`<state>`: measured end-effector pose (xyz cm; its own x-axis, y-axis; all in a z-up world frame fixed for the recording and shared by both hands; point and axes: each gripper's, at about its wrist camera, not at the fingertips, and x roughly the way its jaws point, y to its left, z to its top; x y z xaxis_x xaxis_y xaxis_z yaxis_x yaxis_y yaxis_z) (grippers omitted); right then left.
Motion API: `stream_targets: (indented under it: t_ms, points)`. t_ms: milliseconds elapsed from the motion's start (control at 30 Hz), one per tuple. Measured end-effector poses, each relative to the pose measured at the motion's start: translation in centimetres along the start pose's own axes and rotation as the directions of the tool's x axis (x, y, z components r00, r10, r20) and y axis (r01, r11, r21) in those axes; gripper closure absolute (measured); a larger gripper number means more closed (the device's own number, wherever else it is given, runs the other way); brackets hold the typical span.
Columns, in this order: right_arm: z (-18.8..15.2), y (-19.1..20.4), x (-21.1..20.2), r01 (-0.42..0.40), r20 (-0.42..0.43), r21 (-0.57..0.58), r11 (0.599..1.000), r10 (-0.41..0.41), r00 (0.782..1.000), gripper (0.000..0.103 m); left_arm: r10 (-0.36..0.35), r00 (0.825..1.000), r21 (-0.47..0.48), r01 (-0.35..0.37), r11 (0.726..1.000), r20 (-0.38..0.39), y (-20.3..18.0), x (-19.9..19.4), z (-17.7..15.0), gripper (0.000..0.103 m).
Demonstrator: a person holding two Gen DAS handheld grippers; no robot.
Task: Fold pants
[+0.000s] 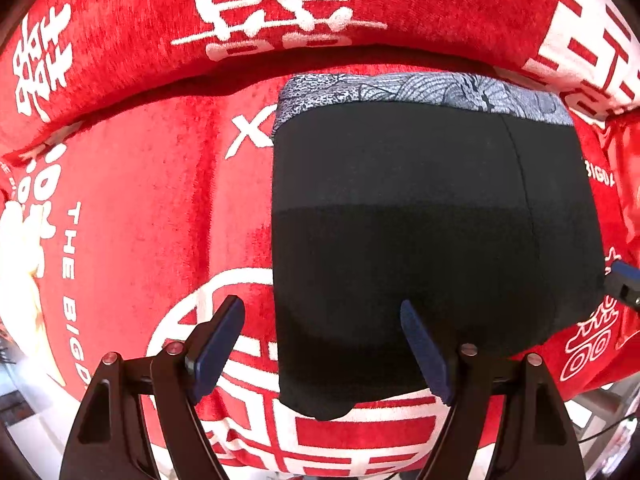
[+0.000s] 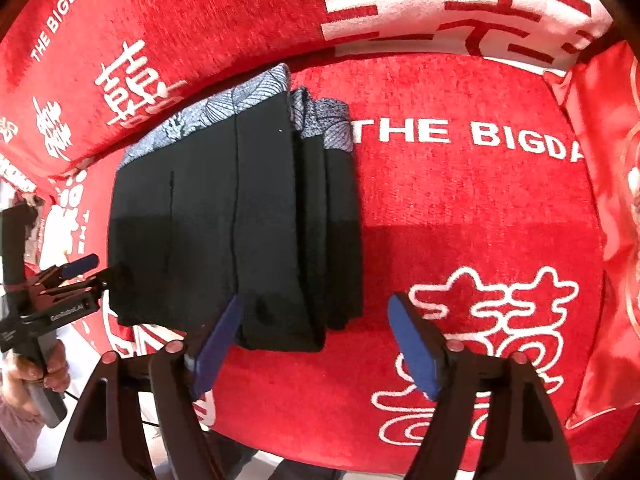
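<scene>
Lying folded on red cushion point(image 2: 460, 200), black pants point(image 2: 240, 220), left gripper point(image 1: 322, 344) and right gripper point(image 2: 314, 340) jaws wide apart, empty

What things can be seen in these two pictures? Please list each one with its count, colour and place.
pants: one pair, black with a grey-blue patterned waistband, folded into a stack on the seat cushion.
seat cushion: one, red with white characters and the words THE BIGDA, under the pants.
back cushion: one, red with white characters, behind the pants.
side cushion: one, shiny red, at the right edge of the right wrist view.
left tongs: black with blue pads, open, over the near edge of the pants.
right tongs: black with blue pads, open, at the near right corner of the pants.
</scene>
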<state>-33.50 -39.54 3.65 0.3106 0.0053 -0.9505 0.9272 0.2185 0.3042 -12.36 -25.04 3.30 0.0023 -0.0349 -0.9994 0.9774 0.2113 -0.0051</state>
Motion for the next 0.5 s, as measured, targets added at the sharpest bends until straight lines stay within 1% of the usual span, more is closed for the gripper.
stream_targets:
  t_ms: [67, 100, 133, 167, 233, 300, 367, 400, 433, 500]
  points:
    - [0.1, -0.2, 0.1, -0.032, 0.001, 0.010, 0.999, 0.032, 0.999, 0.021, -0.018, 1.000, -0.012, 0.018, 1.000, 0.001, 0.3, 0.1, 0.3, 0.022]
    - [0.2, -0.4, 0.2, -0.052, 0.002, 0.017, 0.998, 0.052, 0.999, 0.019, -0.024, 1.000, -0.017, 0.024, 1.000, 0.000, 0.5, 0.1, 0.4, 0.011]
    - [0.2, -0.6, 0.3, -0.064, 0.001, 0.022, 0.998, 0.064, 0.998, 0.018, -0.027, 1.000, -0.022, 0.027, 0.999, -0.003, 0.6, 0.2, 0.5, 0.003]
    - [0.2, -0.7, 0.4, -0.071, 0.001, 0.026, 0.997, 0.071, 0.997, 0.018, -0.031, 1.000, -0.026, 0.031, 0.999, 0.000, 0.8, 0.2, 0.6, 0.000]
    - [0.2, -1.1, 0.7, -0.082, 0.002, 0.043, 0.996, 0.082, 0.997, 0.017, -0.048, 0.999, -0.029, 0.048, 0.998, 0.005, 0.9, 0.1, 0.7, 0.000]
    - [0.2, -1.6, 0.8, -0.093, 0.004, 0.059, 0.994, 0.093, 0.996, 0.016, -0.036, 0.999, -0.029, 0.037, 0.999, 0.004, 1.0, 0.2, 1.0, 0.000]
    - [0.2, -2.1, 1.0, -0.109, 0.007, 0.079, 0.991, 0.109, 0.994, 0.012, -0.017, 1.000, -0.025, 0.017, 1.000, 0.001, 1.1, 0.4, 1.1, 0.000]
    - [0.2, -2.4, 1.1, -0.120, 0.010, 0.092, 0.989, 0.120, 0.993, 0.005, -0.022, 1.000, -0.028, 0.022, 0.999, -0.001, 1.2, 0.5, 1.2, 0.000]
    - [0.1, -2.6, 1.2, -0.128, 0.014, 0.103, 0.986, 0.127, 0.992, 0.000, -0.032, 0.999, -0.034, 0.032, 0.999, -0.002, 1.3, 0.5, 1.3, 0.000]
    - [0.2, -2.9, 1.3, -0.123, 0.015, 0.111, 0.986, 0.122, 0.992, 0.000, -0.045, 0.999, -0.051, 0.044, 0.998, -0.008, 1.5, 0.7, 1.4, 0.000]
